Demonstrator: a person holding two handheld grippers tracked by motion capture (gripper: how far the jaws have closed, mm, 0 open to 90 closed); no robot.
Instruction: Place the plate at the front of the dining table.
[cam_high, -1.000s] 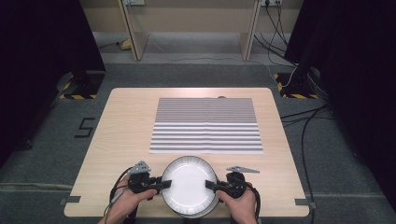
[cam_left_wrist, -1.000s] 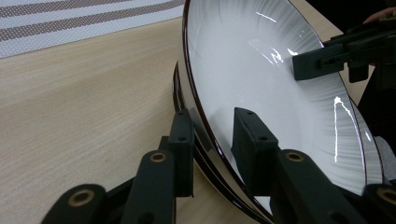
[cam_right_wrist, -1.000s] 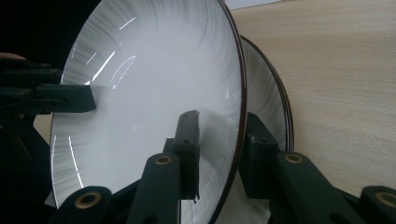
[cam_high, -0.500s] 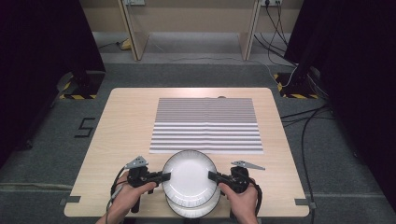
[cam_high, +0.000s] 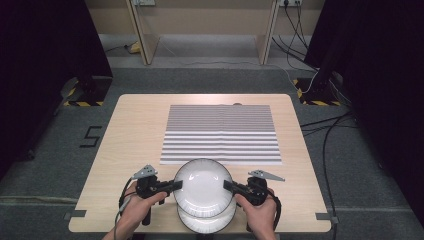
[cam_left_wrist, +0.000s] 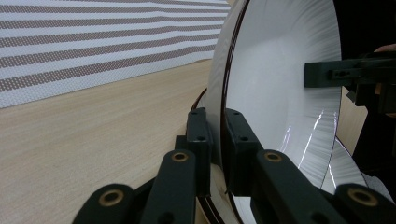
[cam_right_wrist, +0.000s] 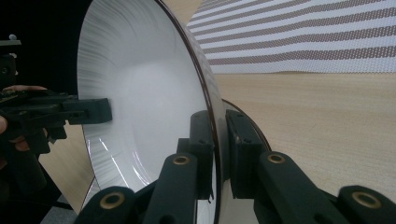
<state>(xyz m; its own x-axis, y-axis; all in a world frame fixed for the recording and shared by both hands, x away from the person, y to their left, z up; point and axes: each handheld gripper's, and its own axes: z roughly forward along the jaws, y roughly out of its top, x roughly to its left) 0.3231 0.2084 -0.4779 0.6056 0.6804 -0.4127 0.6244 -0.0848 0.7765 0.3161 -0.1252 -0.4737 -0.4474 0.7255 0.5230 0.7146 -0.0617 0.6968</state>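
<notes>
Top plate (cam_high: 202, 187) pinched at opposite rims by left gripper (cam_high: 176, 185) and right gripper (cam_high: 227, 185), jaws just closed; lifted off lower plate (cam_high: 207, 223); placement on striped mat (cam_high: 220, 134) likely left.

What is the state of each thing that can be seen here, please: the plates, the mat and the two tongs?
Top plate: lifted, held at both sides of its rim.
Lower plate: lying on the table, under the top plate.
Striped mat: spread flat, creased across the middle.
Left tongs: just closed, shut on the top plate's rim.
Right tongs: just closed, shut on the opposite rim.
</notes>
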